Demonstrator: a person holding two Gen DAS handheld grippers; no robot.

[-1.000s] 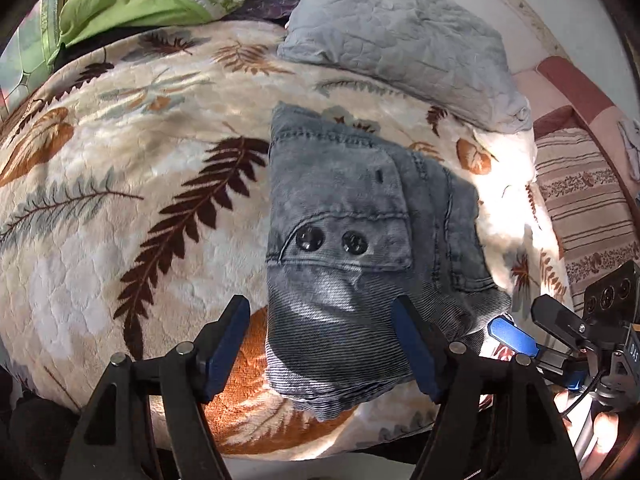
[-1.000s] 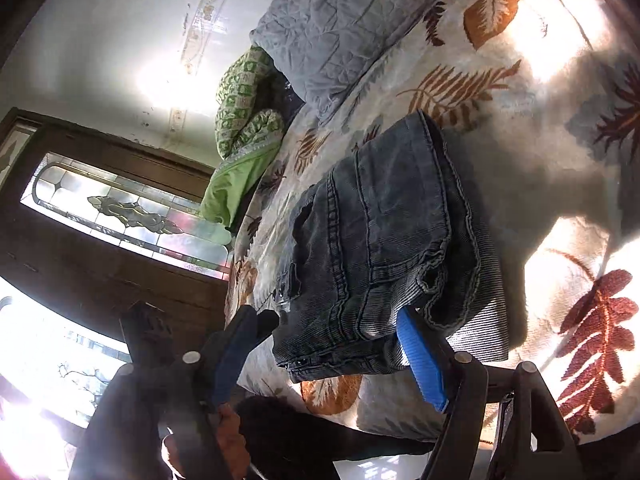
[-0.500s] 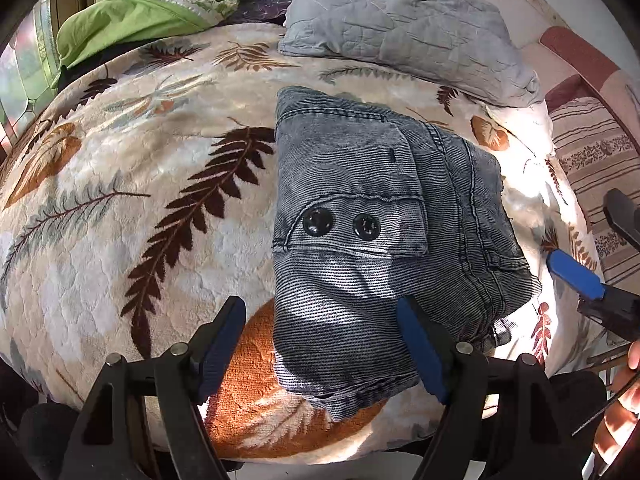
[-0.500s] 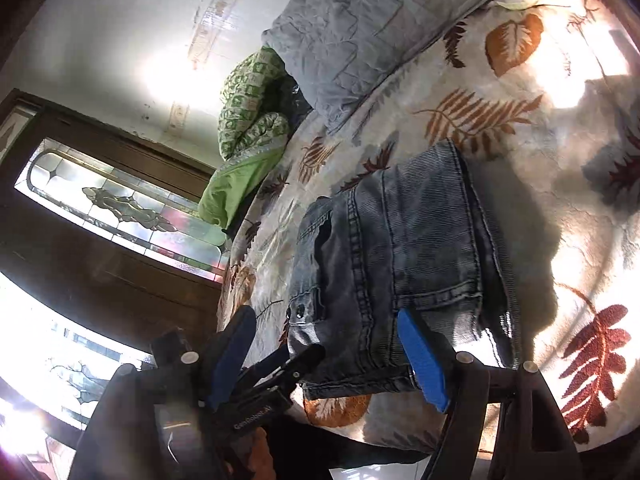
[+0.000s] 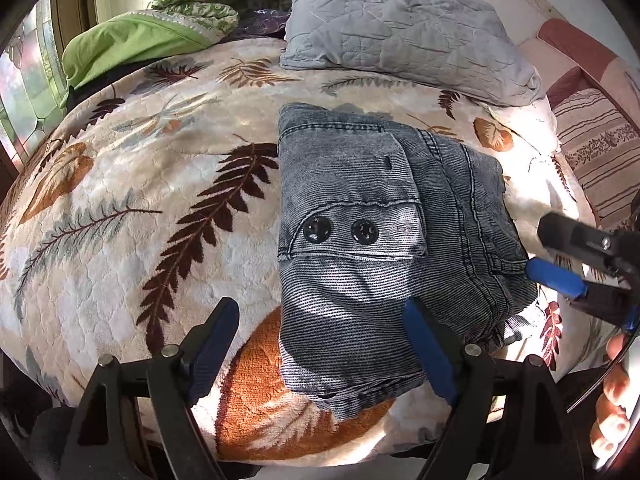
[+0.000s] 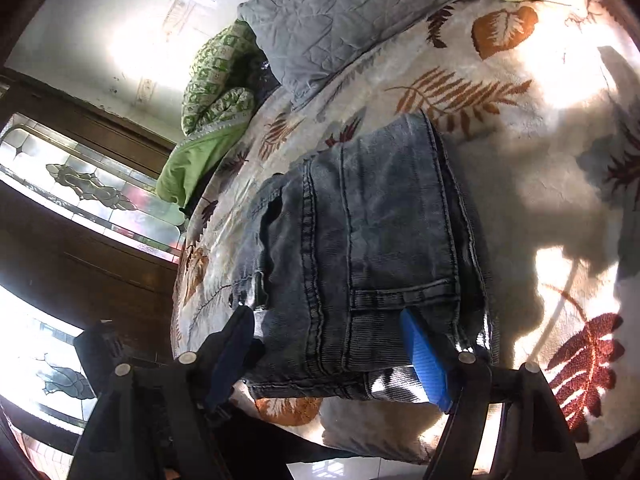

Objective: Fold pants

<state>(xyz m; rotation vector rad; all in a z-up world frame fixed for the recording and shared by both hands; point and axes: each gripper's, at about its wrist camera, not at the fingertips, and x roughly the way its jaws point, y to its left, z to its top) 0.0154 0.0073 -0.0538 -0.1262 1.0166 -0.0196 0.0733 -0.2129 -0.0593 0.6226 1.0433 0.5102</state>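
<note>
The left gripper (image 5: 320,344) stands at the bottom of the left wrist view with its jaws wide apart and nothing between them. Its right blue pad lies over the lower edge of the folded pants (image 5: 384,248), its left pad over the bare blanket (image 5: 132,208). The right gripper (image 6: 332,344) is also spread wide, at the bottom of the right wrist view, with the near end of the pants between its two fingers; whether the pads touch the cloth I cannot tell. In the left view it enters from the right edge, its blue tip just beside the right side of the pants.

The pants lie in the middle of the left view, near the front edge of the bed. To the left of them the blanket is open and flat. At the top of the frame lie a grey pillow (image 5: 400,28) and a green cushion (image 5: 132,44).

Compared with half a second ago, the right gripper has come closer to the right side of the pants, and the pants have kept their place and shape.

The pants are grey-blue ribbed denim, folded into a thick, roughly rectangular packet, with a pocket flap and two dark snap buttons (image 5: 340,232) on top. The blanket is soft cream plush with brown and orange fern leaves. The pillow is quilted and wrinkled.
</note>
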